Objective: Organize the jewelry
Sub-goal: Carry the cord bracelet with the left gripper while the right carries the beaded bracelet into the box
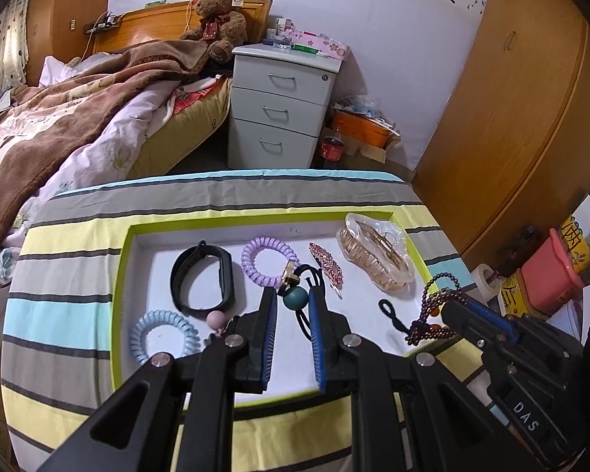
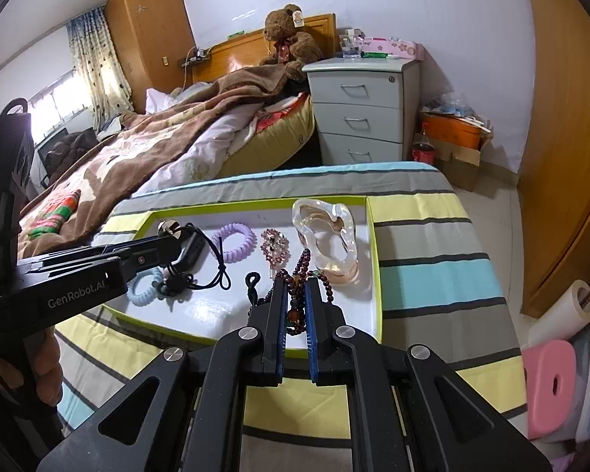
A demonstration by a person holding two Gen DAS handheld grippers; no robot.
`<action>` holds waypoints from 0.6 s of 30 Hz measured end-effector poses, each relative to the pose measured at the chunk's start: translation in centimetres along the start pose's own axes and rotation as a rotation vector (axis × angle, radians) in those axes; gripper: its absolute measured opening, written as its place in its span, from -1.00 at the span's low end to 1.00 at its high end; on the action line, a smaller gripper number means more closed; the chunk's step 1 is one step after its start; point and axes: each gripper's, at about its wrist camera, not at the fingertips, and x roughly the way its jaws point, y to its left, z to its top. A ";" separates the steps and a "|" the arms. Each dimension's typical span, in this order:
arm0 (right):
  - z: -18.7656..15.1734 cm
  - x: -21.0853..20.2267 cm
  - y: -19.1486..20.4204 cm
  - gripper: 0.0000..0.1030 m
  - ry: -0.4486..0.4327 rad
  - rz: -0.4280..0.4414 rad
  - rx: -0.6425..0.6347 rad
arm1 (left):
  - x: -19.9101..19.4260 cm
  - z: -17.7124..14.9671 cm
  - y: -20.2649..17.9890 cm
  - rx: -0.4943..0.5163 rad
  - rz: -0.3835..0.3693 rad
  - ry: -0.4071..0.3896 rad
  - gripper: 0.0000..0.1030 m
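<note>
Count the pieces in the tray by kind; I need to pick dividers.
Coil hair ties: 2 (purple, blue)
Hair clips: 2 (barrette, claw clip)
Wristband: 1
Bead string: 1
Teal-bead cord tie: 1
Pink-bead piece: 1
Total: 8

In the left wrist view, the black left gripper (image 1: 292,299) covers the near part of the black elastic hair tie with a teal ball (image 1: 295,298), and a pale pink bead (image 1: 215,319) at 9 o'clock of it is half hidden behind the gripper's finger. In the right wrist view, the dark red bead string (image 2: 298,275) vanishes between the right gripper (image 2: 295,299), and the black band (image 2: 192,249) sits mostly behind the other gripper's arm. At 4 o'clock, the pink plastic stool (image 2: 550,385) is cut by the frame edge.
</note>
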 end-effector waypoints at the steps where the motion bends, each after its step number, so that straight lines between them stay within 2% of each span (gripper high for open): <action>1: 0.0 0.1 -0.1 -0.83 0.002 -0.001 0.001 | 0.2 0.0 0.0 0.000 -0.001 0.003 -0.67; 18: -1.0 2.5 -0.9 -0.83 0.061 -0.027 0.008 | 4.1 -0.3 0.7 -0.023 0.014 0.076 -0.67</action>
